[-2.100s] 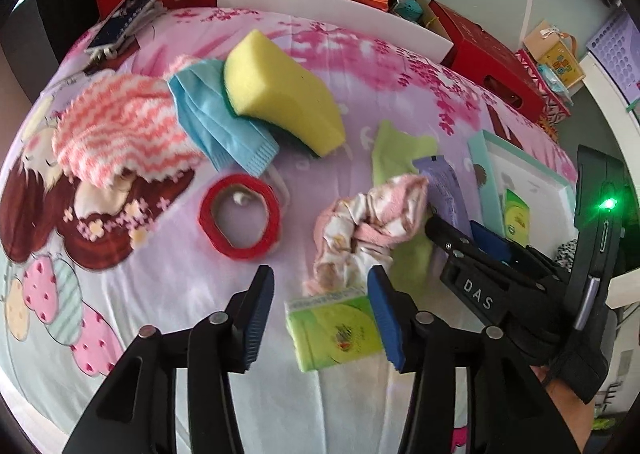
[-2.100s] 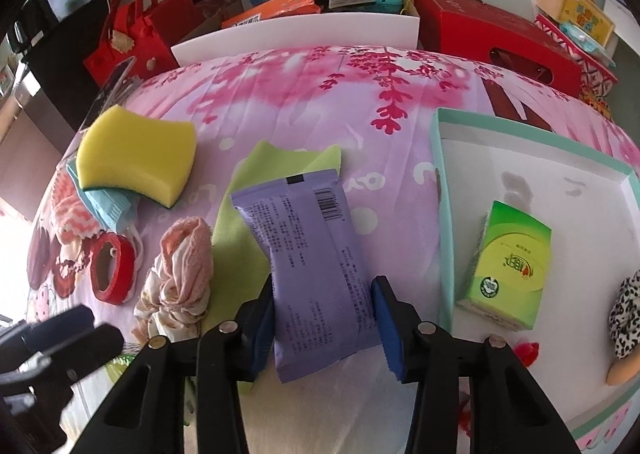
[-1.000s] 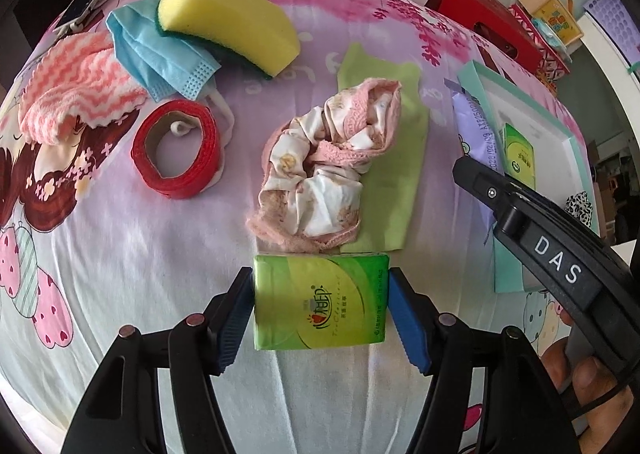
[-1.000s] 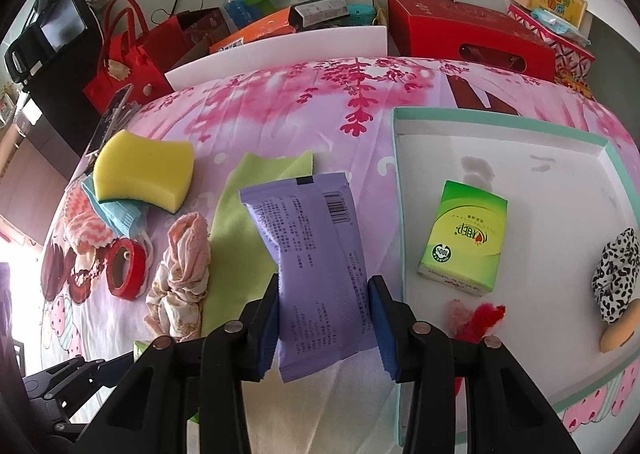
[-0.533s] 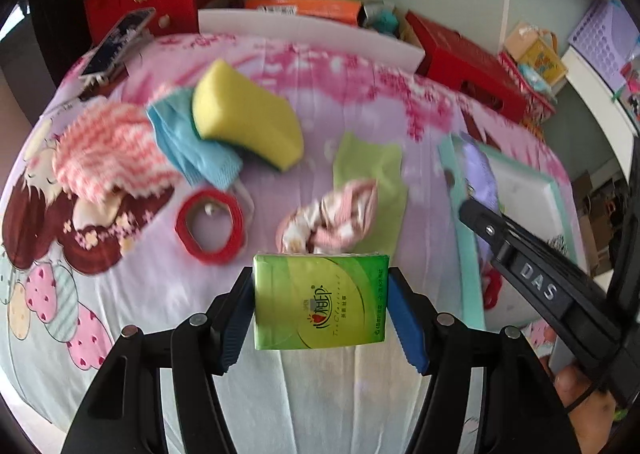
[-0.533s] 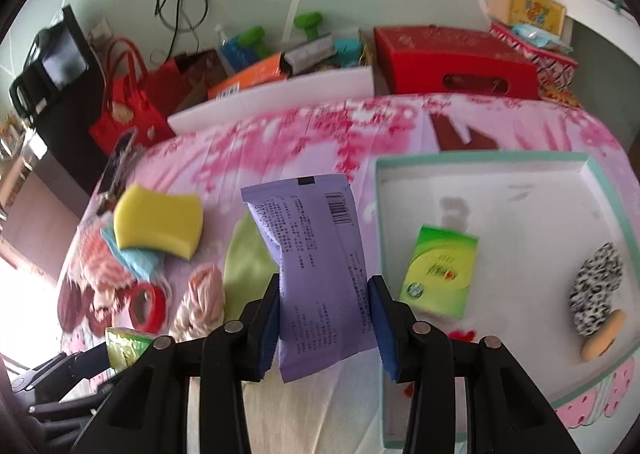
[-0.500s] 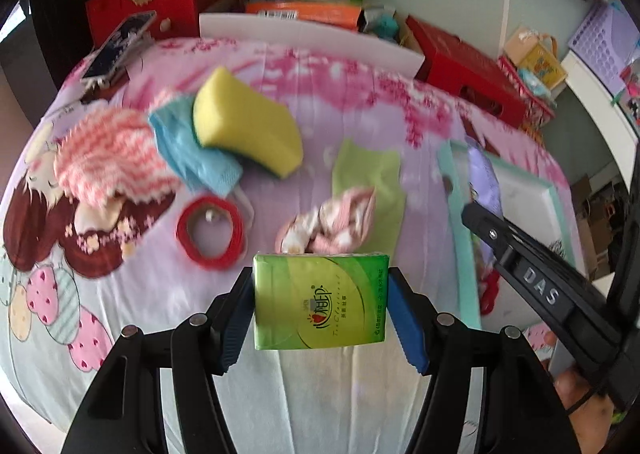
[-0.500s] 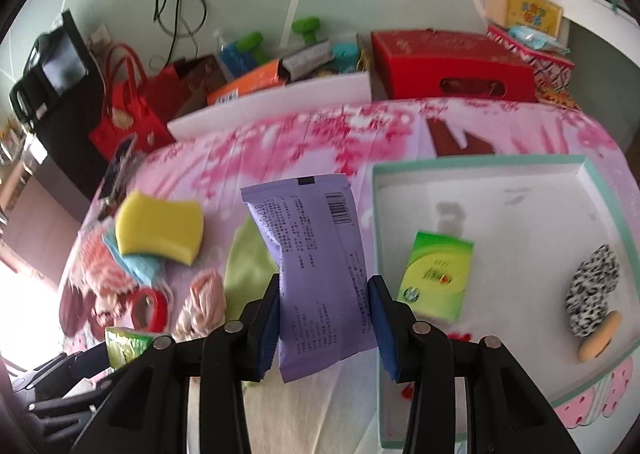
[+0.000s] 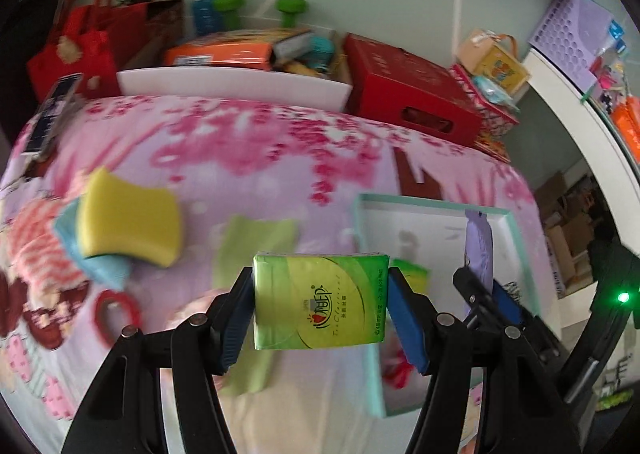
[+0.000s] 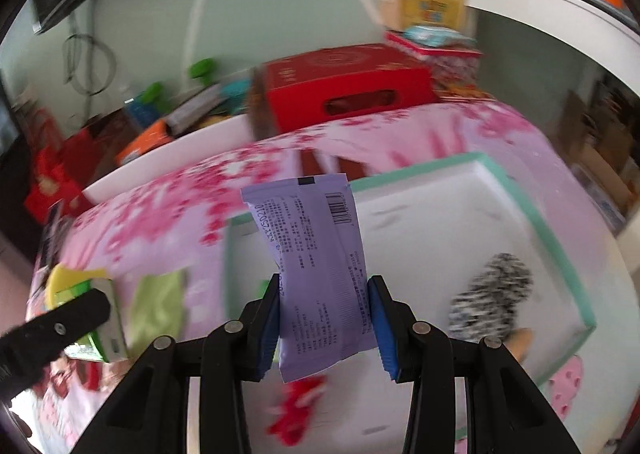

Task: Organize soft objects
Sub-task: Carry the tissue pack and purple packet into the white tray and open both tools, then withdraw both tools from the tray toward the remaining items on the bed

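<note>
Blue pads of the left gripper (image 9: 321,304) press on both short ends of a green tissue pack (image 9: 320,300), held off the bed at the centre of the left wrist view, its printed face toward the camera. The right gripper (image 10: 323,324) is likewise clamped, its pads squeezing a purple sachet (image 10: 316,274) that stands up from the jaws at the centre of the right wrist view, barcode near its top edge.

Behind the sachet, filling the right half of that view, lies a white tray with a mint-green rim (image 10: 560,250). A black-and-white spotted soft item (image 10: 494,296) rests in its lower right part, and something red and fuzzy (image 10: 298,408), too blurred to name, sits near the tray's lower edge. In the left wrist view a second green pack (image 9: 412,274) peeks out just right of the held one, inside the tray.

The tray sits on a bed with a pink floral sheet (image 9: 248,142). At middle left of the left wrist view a yellow sponge (image 9: 128,222) lies on a light blue cloth (image 9: 100,270); a lime-green cloth (image 9: 256,242) is spread behind the held pack, and a red ring (image 9: 116,314) lies at lower left. Beyond the bed, at upper centre, stands a red box (image 9: 408,94).
</note>
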Action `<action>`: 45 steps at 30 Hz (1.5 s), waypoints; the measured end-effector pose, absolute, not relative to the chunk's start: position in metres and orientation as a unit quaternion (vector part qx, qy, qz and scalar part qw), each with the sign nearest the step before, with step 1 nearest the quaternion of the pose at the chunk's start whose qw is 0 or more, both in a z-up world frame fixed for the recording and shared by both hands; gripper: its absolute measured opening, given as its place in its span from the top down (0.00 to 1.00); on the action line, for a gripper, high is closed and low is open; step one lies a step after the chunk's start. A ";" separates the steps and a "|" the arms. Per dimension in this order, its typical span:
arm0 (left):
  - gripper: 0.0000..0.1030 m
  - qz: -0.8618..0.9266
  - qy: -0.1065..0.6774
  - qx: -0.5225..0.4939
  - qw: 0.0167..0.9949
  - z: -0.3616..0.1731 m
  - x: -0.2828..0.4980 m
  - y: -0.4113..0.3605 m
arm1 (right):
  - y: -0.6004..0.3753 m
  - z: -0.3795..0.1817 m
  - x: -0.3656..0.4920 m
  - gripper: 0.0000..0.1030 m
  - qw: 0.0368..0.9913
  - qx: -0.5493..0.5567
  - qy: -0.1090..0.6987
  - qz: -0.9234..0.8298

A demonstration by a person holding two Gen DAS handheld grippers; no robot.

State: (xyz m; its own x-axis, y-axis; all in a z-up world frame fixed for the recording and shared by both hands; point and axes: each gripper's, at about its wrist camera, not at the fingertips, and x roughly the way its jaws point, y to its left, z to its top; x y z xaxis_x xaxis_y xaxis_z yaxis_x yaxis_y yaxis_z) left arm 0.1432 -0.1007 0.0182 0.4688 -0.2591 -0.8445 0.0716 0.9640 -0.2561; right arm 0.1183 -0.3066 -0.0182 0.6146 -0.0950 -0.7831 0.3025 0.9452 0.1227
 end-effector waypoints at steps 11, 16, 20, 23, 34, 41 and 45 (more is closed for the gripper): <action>0.36 -0.171 0.493 -0.097 0.848 0.003 0.178 -0.172 | -0.356 -0.017 0.111 0.57 0.885 0.118 0.402 -0.202; 0.36 -0.192 0.487 -0.107 0.845 -0.004 0.190 -0.196 | -0.368 -0.025 0.113 0.57 0.878 0.107 0.409 -0.226; 0.36 -0.209 0.486 -0.102 0.843 -0.012 0.194 -0.213 | -0.373 -0.027 0.111 0.54 0.876 0.103 0.407 -0.238; 0.32 -0.220 0.493 -0.098 0.836 -0.018 0.196 -0.222 | -0.375 -0.028 0.109 0.46 0.874 0.101 0.407 -0.246; 0.00 -0.175 0.482 -0.086 0.854 -0.016 0.195 -0.208 | -0.374 -0.039 0.109 0.01 0.869 0.104 0.425 -0.233; 0.00 -0.091 0.482 -0.030 0.871 -0.026 0.196 -0.192 | -0.372 -0.044 0.108 0.00 0.868 0.099 0.428 -0.232; 0.00 -0.074 0.489 -0.018 0.869 -0.030 0.196 -0.186 | -0.372 -0.047 0.109 0.00 0.866 0.105 0.434 -0.226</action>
State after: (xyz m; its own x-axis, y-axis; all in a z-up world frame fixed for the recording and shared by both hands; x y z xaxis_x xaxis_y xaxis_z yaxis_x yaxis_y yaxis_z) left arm 0.1965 -0.1860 -0.0303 0.5114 -0.1469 -0.8467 0.1114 0.9883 -0.1042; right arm 0.1090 -0.3719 -0.0472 0.5210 -0.3002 -0.7990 0.4824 0.8758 -0.0146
